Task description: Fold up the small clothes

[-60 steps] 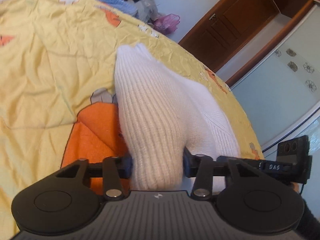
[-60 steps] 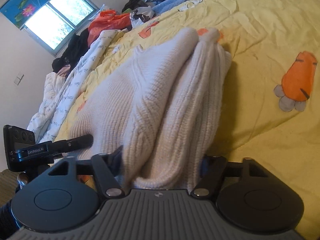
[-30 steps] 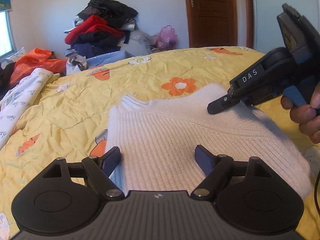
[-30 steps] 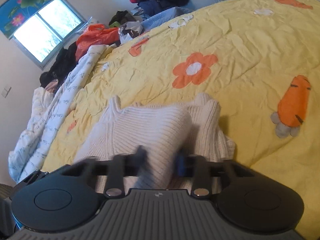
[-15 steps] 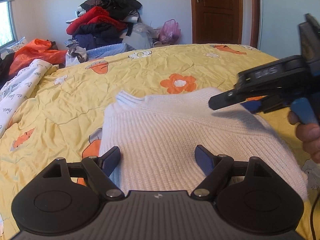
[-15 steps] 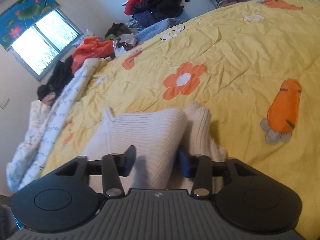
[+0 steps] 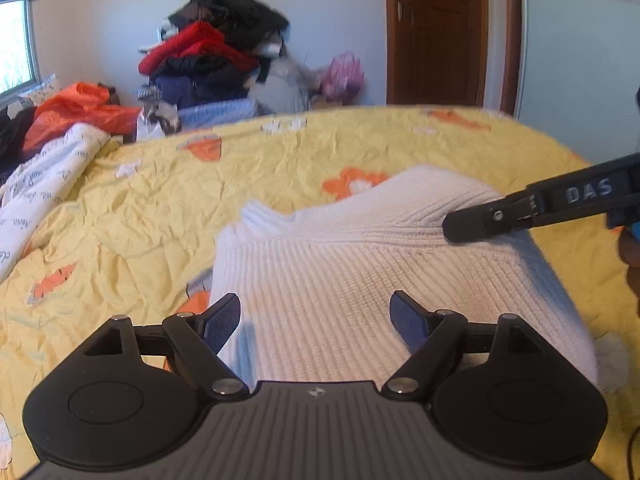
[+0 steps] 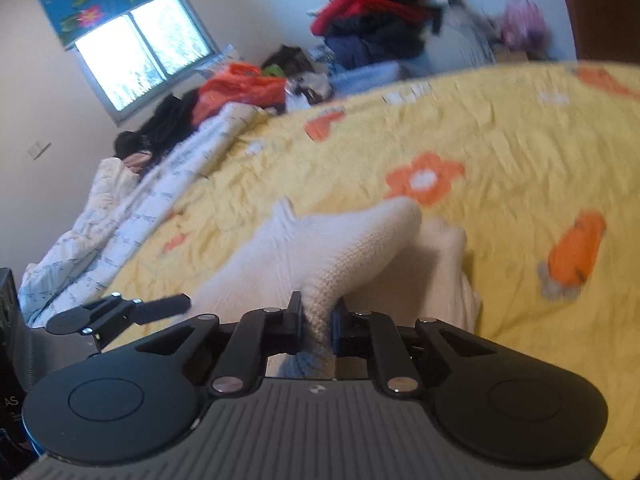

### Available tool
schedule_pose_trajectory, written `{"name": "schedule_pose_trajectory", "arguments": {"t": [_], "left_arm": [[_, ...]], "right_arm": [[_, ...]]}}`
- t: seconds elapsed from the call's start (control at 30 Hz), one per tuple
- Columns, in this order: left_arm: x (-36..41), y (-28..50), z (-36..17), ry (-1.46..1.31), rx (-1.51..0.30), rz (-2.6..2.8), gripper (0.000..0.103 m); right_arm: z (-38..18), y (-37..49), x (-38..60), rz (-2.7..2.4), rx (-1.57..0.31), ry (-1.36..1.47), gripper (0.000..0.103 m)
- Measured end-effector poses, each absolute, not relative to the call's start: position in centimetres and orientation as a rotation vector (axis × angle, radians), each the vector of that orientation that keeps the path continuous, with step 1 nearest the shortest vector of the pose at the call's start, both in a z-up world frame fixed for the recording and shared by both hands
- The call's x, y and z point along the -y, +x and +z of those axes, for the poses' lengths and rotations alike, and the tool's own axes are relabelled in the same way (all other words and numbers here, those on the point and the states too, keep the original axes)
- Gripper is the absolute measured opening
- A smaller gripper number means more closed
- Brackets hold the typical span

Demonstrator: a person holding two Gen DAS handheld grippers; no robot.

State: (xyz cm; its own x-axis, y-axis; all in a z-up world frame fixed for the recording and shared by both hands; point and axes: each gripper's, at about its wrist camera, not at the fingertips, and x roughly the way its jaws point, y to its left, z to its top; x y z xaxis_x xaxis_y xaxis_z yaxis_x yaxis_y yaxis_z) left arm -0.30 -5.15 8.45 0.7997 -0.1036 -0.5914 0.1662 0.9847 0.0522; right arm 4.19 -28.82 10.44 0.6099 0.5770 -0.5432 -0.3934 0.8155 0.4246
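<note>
A white ribbed knit sweater [image 7: 380, 272] lies folded on the yellow bedspread [image 7: 160, 208]. My left gripper [image 7: 316, 320] hovers open over its near edge, both pads clear of the knit. At the sweater's right side, my right gripper [image 7: 460, 226] reaches in, held by a person's hand. In the right wrist view that right gripper [image 8: 316, 322] is shut on a raised fold of the sweater [image 8: 320, 248], pulling it up into a ridge. The left gripper [image 8: 160, 306] shows at the lower left there.
A tall pile of dark and red clothes [image 7: 216, 60] stands against the far wall, beside a brown door [image 7: 436, 32]. A white printed quilt [image 7: 44, 184] and an orange bag [image 7: 76, 112] lie along the bed's left side. A window [image 8: 140, 48] is at the far left.
The right gripper opened, then shut again on a fold of the sweater and lifted it into a ridge. The left gripper, which held the sweater earlier, stays open and hardly moves.
</note>
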Motion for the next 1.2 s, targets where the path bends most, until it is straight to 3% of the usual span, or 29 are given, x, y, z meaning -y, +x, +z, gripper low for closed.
{"name": "schedule_pose_trajectory", "arguments": {"t": [0.1,0.2,0.23,0.27,0.4,0.57,0.9,1.2], "left_arm": [[4.7,-0.1,7.0,0.103,-0.679,-0.189,0.082],[3.7,-2.0,7.0,0.094,-0.622,-0.180,0.082],[3.2,-3.1,7.3,0.092,-0.592,-0.188,0.082],[2.8,-4.4,7.5,0.115,-0.553,-0.194,0.083],[2.2,-10.1,6.9,0.306,-0.449,-0.235,0.083],[1.1,-11.1,4.0,0.360,-0.595,-0.224,0.084],[-0.6,-6.1,4.4,0.060,-0.866,-0.135,0.083],[0.2,-5.9,4.1,0.070,-0.890,-0.119,0.077]], "right_arm": [[8.7,5.7,29.8,0.498,-0.765,0.225,0.014],[5.6,6.5,32.2,0.493,-0.817,0.406,0.018],[5.8,6.2,32.5,0.493,-0.818,0.449,0.023],[6.0,5.5,32.6,0.494,-0.814,0.477,0.038],[6.8,2.5,33.4,0.543,-0.796,0.536,0.053],[6.5,0.0,32.5,0.589,-0.840,0.491,0.055],[5.9,-0.3,32.0,0.582,-0.850,0.463,0.054],[5.9,-0.4,31.8,0.573,-0.852,0.459,0.054]]}}
